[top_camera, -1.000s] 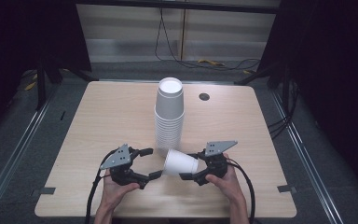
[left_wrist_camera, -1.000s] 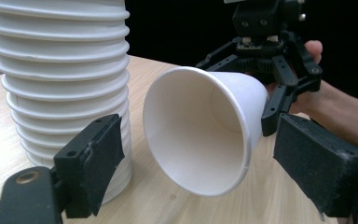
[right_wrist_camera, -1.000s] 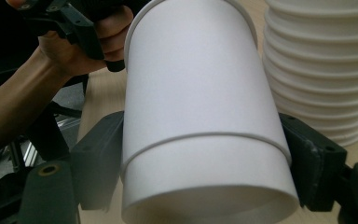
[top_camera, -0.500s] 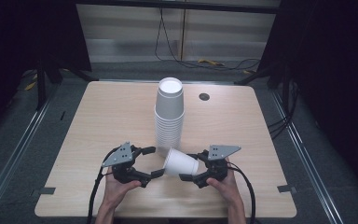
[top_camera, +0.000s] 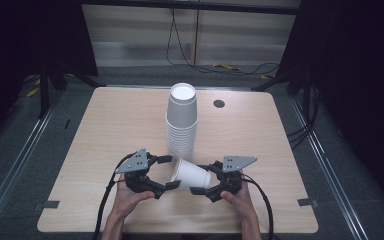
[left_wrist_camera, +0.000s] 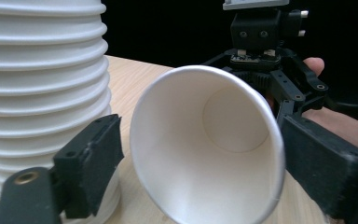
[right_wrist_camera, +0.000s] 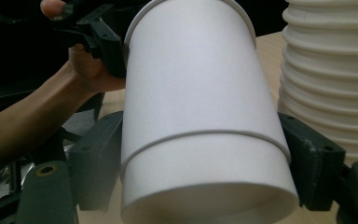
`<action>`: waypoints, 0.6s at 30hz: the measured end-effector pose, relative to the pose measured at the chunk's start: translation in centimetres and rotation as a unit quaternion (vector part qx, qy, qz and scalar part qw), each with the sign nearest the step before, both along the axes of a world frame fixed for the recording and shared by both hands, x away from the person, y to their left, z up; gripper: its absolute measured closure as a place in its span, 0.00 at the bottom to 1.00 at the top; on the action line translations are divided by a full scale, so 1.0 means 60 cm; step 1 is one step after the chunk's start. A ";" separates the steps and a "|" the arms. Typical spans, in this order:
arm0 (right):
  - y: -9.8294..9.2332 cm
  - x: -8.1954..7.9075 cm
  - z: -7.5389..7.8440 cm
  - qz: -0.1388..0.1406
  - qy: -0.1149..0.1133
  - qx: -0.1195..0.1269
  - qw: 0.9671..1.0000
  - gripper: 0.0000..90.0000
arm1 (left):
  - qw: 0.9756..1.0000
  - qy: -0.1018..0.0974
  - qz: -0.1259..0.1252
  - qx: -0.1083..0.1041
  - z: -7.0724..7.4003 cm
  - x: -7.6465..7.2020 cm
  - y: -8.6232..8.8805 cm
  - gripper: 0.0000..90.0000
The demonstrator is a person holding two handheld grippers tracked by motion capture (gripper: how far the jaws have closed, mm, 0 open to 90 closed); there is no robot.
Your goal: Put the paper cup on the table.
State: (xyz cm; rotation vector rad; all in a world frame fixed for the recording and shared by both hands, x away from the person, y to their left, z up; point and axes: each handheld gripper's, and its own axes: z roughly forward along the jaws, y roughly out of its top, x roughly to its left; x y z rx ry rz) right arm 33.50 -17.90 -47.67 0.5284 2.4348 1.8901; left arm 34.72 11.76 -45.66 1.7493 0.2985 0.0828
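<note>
A single white paper cup (top_camera: 192,173) lies level above the table, its base toward my right gripper (top_camera: 205,178) and its mouth toward my left gripper (top_camera: 171,172). In the right gripper view both pads press the cup (right_wrist_camera: 196,116) near its base, so that gripper (right_wrist_camera: 200,158) is shut on it. My left gripper (left_wrist_camera: 205,140) has just been opening. The cup's open mouth (left_wrist_camera: 205,154) sits between its jaws, with a gap at the left pad (left_wrist_camera: 98,158). A tall stack of upturned white cups (top_camera: 182,120) stands just behind.
The light wooden table (top_camera: 105,130) has a small round dark grommet (top_camera: 219,103) at the back right. The cup stack (left_wrist_camera: 42,84) stands close beside my left gripper's jaw. Cables lie on the grey floor beyond the table's far edge.
The left gripper's jaws have spread apart around the cup's mouth. The cup, the right gripper and the stack have stayed where they were.
</note>
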 end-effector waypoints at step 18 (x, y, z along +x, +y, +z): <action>0.000 0.000 0.012 0.023 -0.007 0.019 1.000 0.26 | 0.999 0.003 -0.044 0.005 -0.001 0.011 -0.022 0.00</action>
